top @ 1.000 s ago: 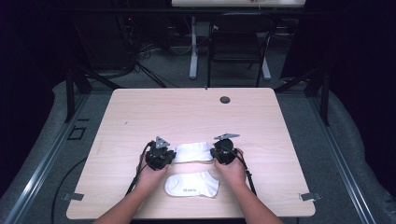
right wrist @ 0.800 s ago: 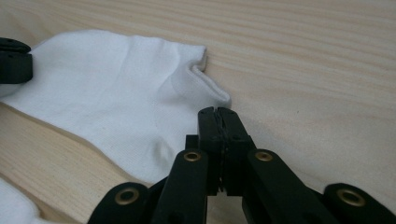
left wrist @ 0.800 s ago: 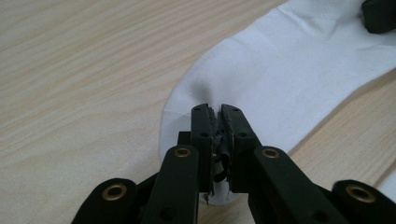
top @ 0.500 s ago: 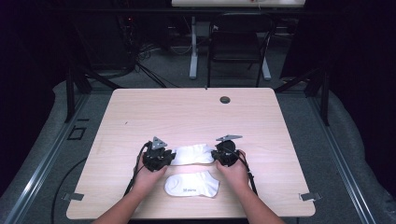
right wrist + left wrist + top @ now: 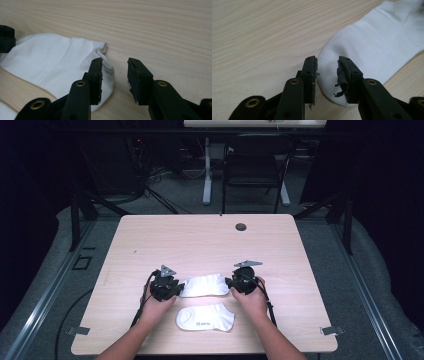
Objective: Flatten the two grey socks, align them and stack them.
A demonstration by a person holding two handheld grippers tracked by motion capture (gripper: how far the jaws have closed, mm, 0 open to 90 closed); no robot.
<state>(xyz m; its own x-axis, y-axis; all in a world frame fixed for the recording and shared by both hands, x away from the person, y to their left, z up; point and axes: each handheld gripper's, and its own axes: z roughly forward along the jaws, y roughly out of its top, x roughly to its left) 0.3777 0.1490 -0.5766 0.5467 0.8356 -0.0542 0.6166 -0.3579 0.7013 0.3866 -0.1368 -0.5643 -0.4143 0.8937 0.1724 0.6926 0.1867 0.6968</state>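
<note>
Both grippers stand released, jaws just opened: left gripper (image 5: 172, 288) at far white sock's (image 5: 205, 285) toe; right gripper (image 5: 235, 282) beside its cuff; near sock (image 5: 205, 318) untouched.

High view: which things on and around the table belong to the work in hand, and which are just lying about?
In the job:
- far sock, between both grippers
- near sock
- left gripper, jaws just opened
- right gripper, jaws just opened

Lying about:
- dark round disc near the table's far edge
- chair behind the table

The right gripper (image 5: 115, 75) has just been opening its jaws over the wooden table (image 5: 162, 30), its left jaw above the white sock's (image 5: 50, 62) end, nothing pinched between them.
</note>
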